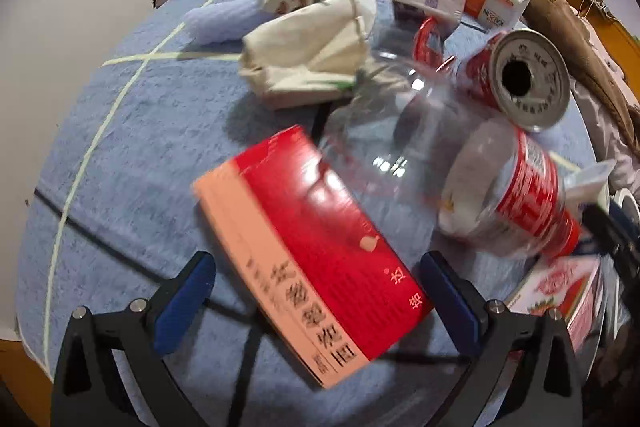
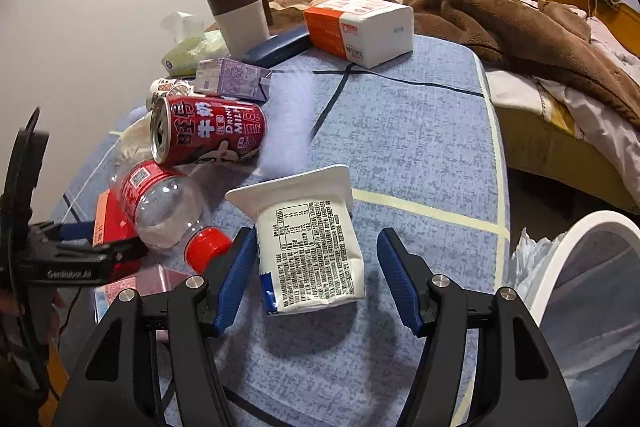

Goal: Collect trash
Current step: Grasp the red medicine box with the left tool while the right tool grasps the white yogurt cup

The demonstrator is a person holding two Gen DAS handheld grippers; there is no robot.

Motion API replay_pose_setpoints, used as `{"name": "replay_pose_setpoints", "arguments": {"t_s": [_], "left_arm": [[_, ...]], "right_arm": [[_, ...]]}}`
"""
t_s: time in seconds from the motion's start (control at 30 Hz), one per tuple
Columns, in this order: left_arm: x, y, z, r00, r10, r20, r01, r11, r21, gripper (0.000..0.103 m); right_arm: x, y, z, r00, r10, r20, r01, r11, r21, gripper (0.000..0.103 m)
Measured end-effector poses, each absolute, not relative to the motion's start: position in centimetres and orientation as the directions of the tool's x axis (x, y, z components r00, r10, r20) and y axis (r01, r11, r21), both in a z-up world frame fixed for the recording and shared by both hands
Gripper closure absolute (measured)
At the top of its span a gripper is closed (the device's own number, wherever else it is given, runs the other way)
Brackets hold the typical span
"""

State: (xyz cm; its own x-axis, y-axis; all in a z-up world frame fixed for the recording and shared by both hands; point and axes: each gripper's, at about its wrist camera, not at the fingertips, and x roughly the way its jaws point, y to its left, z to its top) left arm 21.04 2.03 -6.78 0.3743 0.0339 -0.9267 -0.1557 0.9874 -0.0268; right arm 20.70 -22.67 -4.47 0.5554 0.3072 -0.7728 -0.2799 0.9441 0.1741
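Right gripper (image 2: 316, 279) jaws wide, straddling yogurt pouch (image 2: 308, 247), long axis along fingers; left gripper (image 1: 316, 307) jaws wide around red box (image 1: 316, 255) (lying diagonal).

Left hand-held gripper (image 1: 316, 301) jaws spread wide; right hand-held gripper (image 2: 316, 277) likewise, both angled downward.

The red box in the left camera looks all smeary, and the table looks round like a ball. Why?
Left wrist view: the red box between the open fingers is streaked with motion blur, and the fisheye lens bulges the blue tablecloth into a dome. Right wrist view: the white pouch is sharp, its print readable, with a soft shadow beneath it.
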Motion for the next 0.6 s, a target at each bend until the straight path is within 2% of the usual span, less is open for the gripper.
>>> {"name": "replay_pose_setpoints", "arguments": {"t_s": [0.1, 0.2, 0.43, 0.6], "left_arm": [[19.2, 2.6, -6.9, 0.376, 0.054, -0.925, -0.148, 0.989, -0.002, 0.000], [17.8, 3.4, -7.0, 0.393, 0.066, -0.917, -0.140, 0.990, 0.011, 0.000], [17.3, 5.7, -7.3, 0.462, 0.084, -0.883, -0.206, 0.978, -0.015, 0.004], [18.7, 8.2, -7.0, 0.489, 0.050, -0.871, -0.247, 0.965, -0.083, 0.008]], "right_arm": [[20.1, -22.6, -4.6, 0.558, 0.311, -0.770, -0.286, 0.942, 0.173, 0.039], [19.4, -22.4, -4.7, 0.556, 0.317, -0.768, -0.300, 0.939, 0.170, 0.043], [18.9, -22.0, -5.1, 0.561, 0.287, -0.777, -0.295, 0.946, 0.137, 0.044], [19.2, -22.1, -5.0, 0.571, 0.272, -0.775, -0.264, 0.954, 0.141, 0.044]]}}
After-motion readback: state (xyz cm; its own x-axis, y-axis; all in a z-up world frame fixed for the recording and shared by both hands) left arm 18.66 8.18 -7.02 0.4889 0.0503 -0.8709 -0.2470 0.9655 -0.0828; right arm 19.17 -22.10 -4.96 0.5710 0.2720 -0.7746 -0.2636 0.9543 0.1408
